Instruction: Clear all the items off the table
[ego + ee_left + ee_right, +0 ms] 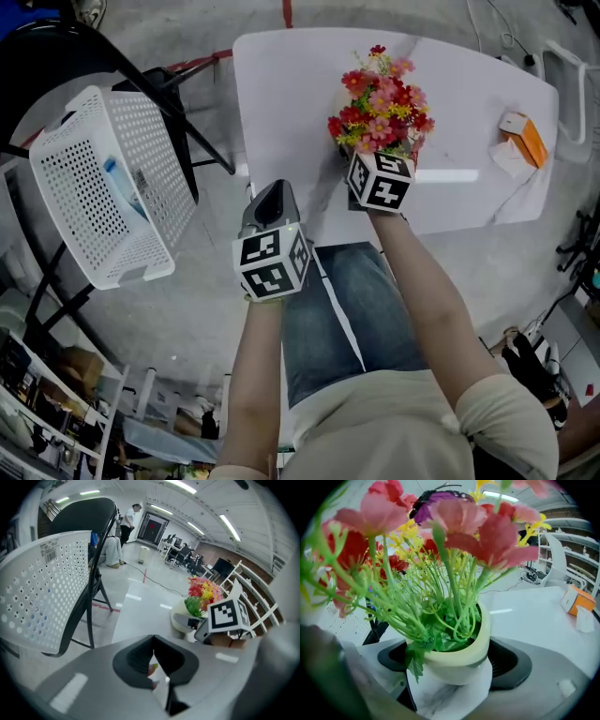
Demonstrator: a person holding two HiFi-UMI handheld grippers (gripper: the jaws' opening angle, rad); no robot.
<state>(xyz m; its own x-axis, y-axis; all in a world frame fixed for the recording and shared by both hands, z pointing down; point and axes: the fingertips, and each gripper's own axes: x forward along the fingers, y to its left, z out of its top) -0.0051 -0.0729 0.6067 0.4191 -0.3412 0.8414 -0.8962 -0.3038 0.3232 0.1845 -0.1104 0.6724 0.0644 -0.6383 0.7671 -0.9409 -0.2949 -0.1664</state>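
White table [281, 84]: right claw [449, 667] pinching flower pot [461, 651] between jaws; left claw [153, 665] pressed together.

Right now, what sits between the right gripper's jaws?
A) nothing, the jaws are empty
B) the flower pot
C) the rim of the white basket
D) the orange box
B: in the right gripper view, the cream flower pot fills the gap of the right gripper, with a dark jaw against each side of it.
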